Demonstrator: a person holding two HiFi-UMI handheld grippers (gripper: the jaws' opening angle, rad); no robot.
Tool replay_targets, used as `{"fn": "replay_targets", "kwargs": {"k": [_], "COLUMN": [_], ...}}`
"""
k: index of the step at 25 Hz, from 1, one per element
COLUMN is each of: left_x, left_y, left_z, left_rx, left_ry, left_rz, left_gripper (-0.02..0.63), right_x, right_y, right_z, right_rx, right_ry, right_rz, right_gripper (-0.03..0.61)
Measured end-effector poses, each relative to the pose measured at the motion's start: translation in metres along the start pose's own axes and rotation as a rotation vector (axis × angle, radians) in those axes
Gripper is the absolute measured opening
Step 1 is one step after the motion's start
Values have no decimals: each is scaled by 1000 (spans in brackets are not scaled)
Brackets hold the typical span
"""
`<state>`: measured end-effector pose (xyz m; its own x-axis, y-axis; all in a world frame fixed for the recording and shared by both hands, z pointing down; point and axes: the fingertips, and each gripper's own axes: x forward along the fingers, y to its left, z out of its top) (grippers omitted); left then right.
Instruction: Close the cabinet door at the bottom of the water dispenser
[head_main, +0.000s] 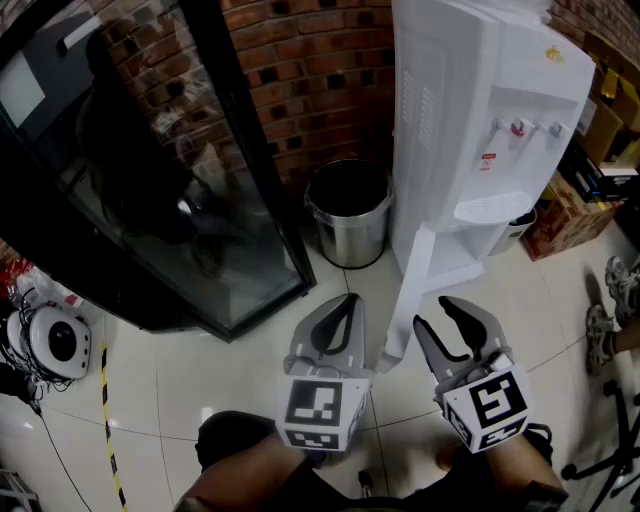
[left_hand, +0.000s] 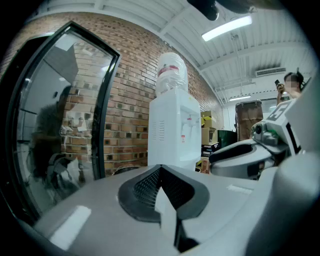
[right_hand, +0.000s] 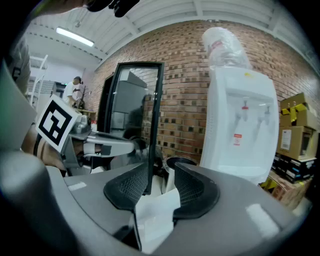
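The white water dispenser (head_main: 480, 120) stands against the brick wall at the upper right. Its bottom cabinet door (head_main: 412, 290) hangs open, swung out toward me as a narrow white panel. My right gripper (head_main: 437, 312) is open just right of the door's lower edge, its left fingertip close to the panel; whether they touch is unclear. My left gripper (head_main: 349, 300) is shut and empty, a little left of the door. The right gripper view has the dispenser (right_hand: 240, 130) ahead on the right, beyond the open gripper (right_hand: 161, 172). In the left gripper view the shut gripper (left_hand: 160, 170) points toward the dispenser (left_hand: 172, 130).
A steel bin (head_main: 350, 215) stands left of the dispenser. A black glass-fronted cabinet (head_main: 150, 180) fills the left side. Cardboard boxes (head_main: 560, 215) are stacked to the right. A person's shoes (head_main: 615, 300) show at the right edge, and a round white device (head_main: 55, 340) lies at the far left.
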<state>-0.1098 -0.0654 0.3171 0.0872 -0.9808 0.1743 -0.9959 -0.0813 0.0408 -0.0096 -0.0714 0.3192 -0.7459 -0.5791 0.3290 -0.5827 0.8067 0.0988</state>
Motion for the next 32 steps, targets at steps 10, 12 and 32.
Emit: {"fn": "replay_targets", "kwargs": {"k": [10,12,32], "left_x": [23,26,36], "left_y": [21,22,-46], "left_z": [-7,-12,3], "left_rx": [-5,-22,-16], "left_ry": [20,35,6], "left_rz": [7,6,-140], "left_gripper": [0,0,0], "right_x": [45,48,15], "right_y": [50,56,27], "right_z": [-41,-58,-129], "right_rx": [-69,-90,-76], "right_ry": [143,202,444], "right_rz": [124,135,67], "right_gripper": [183,183,167]}}
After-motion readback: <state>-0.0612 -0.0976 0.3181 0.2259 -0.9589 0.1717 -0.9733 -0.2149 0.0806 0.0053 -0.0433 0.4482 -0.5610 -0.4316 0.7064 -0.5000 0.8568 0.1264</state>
